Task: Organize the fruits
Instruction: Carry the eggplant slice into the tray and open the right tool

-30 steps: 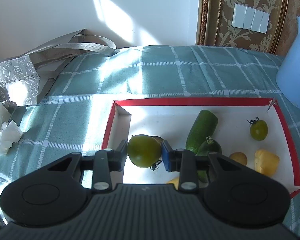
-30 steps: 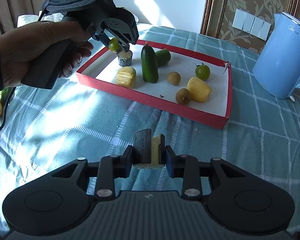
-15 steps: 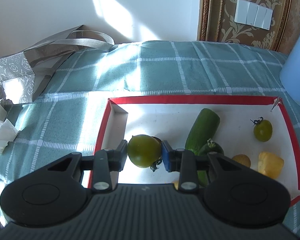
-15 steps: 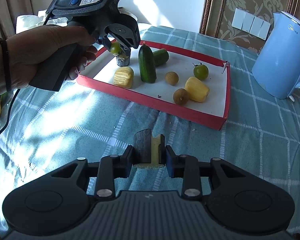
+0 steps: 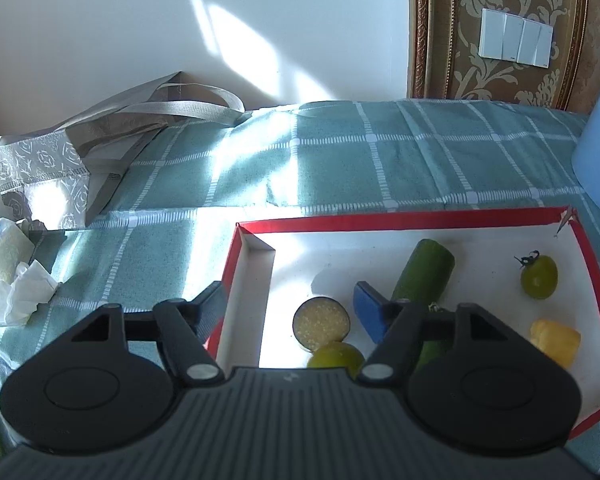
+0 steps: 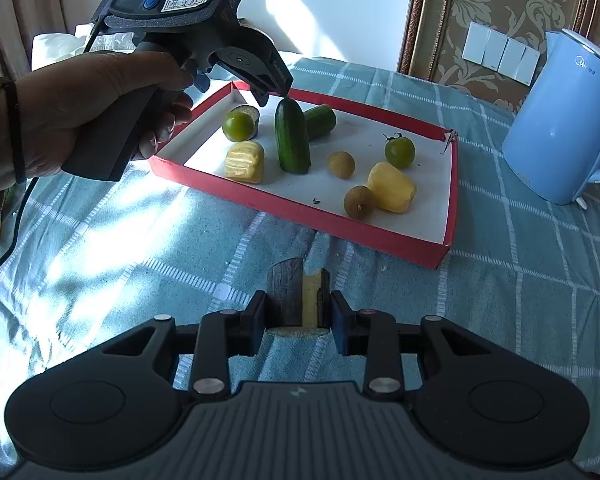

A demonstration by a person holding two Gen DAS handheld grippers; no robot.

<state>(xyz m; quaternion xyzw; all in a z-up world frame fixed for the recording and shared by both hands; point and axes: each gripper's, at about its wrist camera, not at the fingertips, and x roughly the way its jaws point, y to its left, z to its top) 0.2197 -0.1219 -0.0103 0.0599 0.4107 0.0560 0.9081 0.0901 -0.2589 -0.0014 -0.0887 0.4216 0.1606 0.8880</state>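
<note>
The right gripper [image 6: 299,322] is clenched on a dark-skinned, pale-fleshed eggplant chunk [image 6: 296,300], held above the teal checked tablecloth [image 6: 180,240], on the near side of the red-rimmed tray [image 6: 300,216]. Farther off, the left gripper [image 5: 288,304] hangs over the tray's near left corner; its jaws have just been opening and now stand released, gripping nothing. The green tomato [image 6: 238,126] lies on the tray floor below and between the spread fingers, touching an eggplant slice [image 5: 321,323]. Beyond it lie two cucumbers [image 6: 292,140], yellow pieces [image 6: 392,187], a second green tomato [image 5: 539,281], then a blue kettle [image 6: 560,120].
</note>
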